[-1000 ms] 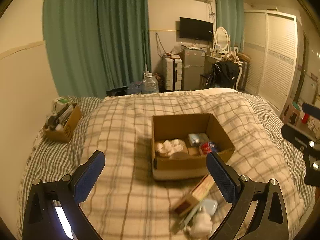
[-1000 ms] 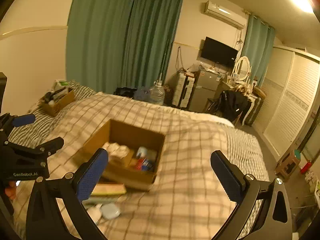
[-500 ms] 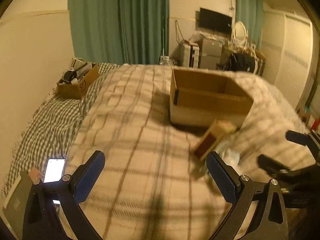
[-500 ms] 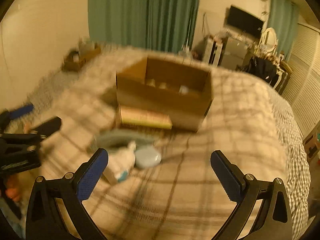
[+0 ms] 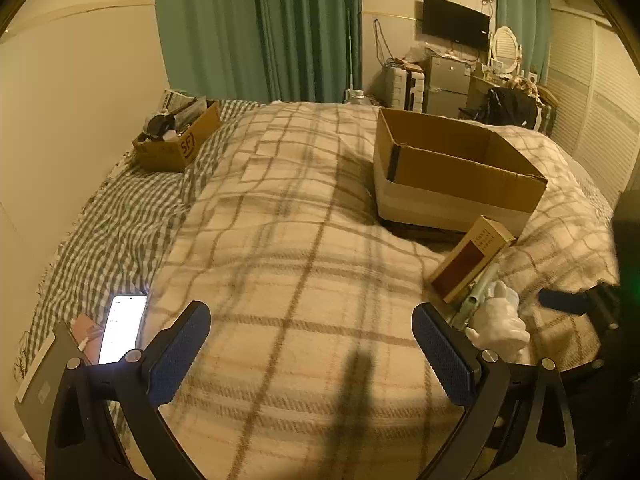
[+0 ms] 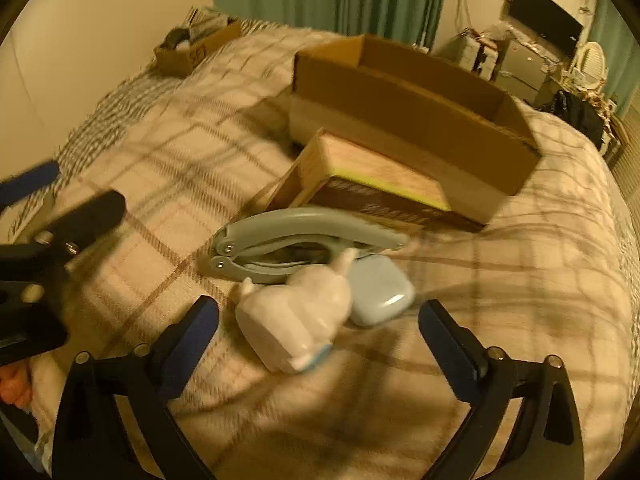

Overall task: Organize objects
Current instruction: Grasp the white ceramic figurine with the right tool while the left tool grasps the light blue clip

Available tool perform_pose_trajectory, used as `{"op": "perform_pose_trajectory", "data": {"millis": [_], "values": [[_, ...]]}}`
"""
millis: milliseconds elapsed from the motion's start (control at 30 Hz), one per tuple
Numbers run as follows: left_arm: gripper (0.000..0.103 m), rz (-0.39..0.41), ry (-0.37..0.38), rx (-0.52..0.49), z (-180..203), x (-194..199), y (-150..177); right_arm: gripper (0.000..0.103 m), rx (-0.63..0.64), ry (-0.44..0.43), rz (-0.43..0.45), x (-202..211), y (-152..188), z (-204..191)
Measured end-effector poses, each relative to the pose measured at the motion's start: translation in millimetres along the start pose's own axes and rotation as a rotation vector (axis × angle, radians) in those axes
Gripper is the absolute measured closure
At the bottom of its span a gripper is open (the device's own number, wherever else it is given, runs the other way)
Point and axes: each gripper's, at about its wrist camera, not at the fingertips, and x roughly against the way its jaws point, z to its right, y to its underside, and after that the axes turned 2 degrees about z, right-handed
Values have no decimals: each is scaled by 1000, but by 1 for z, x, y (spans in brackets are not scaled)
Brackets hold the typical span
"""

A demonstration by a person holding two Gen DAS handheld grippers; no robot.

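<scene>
A dim bedroom in warm yellow light, with green curtains [image 5: 260, 28] along the far wall and a bed under a cream plaid blanket [image 5: 288, 248] filling most of both views.

In the right wrist view, an open cardboard box [image 6: 404, 116] sits on the blanket in the upper centre. Leaning against its near wall is a flat tan carton [image 6: 372, 184] with a dark printed side. Just below the carton lies a grey hinged hand tool [image 6: 296, 240], its pivot toward the left. In front of it, at the centre of the frame, a white rabbit-shaped figurine [image 6: 296, 320] lies on its side, touching a pale blue rounded case [image 6: 380, 296] on its right. The right gripper [image 6: 318, 324] points down at this cluster, its blue-padded jaws closing. They stand wide apart on either side of the figurine, the left pad near its base; neither pad touches it. The blue case lies just above the gap, toward the right pad.

In the left wrist view, the left gripper [image 5: 312, 348] hangs over bare blanket in the lower part of the frame, jaws spread wide with nothing between them. The figurine shows just past its right pad, at the lower right. A lit phone [image 5: 122, 328] lies at the lower left on a checked sheet [image 5: 120, 216]. A smaller cardboard box [image 5: 176, 140] full of oddments sits at the upper left near the wall.
</scene>
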Motion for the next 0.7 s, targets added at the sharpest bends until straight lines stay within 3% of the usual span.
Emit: {"op": "perform_pose_trajectory", "data": {"millis": [133, 167, 333, 467, 600, 700], "values": [[0, -21, 15, -2, 0, -5, 0, 31, -7, -27, -32, -9, 5, 1], [0, -24, 19, -9, 2, -6, 0, 42, -18, -42, -24, -7, 6, 4], [0, -26, 19, -50, 13, -7, 1, 43, -57, -29, 46, 24, 11, 19], [0, -30, 52, -89, 29, -7, 0, 43, -54, 50, 100, 54, 12, 35], [0, -43, 143, -140, 56, -11, -2, 43, -84, 113, 139, 75, 13, 55], [0, -65, 203, -184, 79, -20, -5, 43, -104, 114, 140, 74, 10, 63]]}}
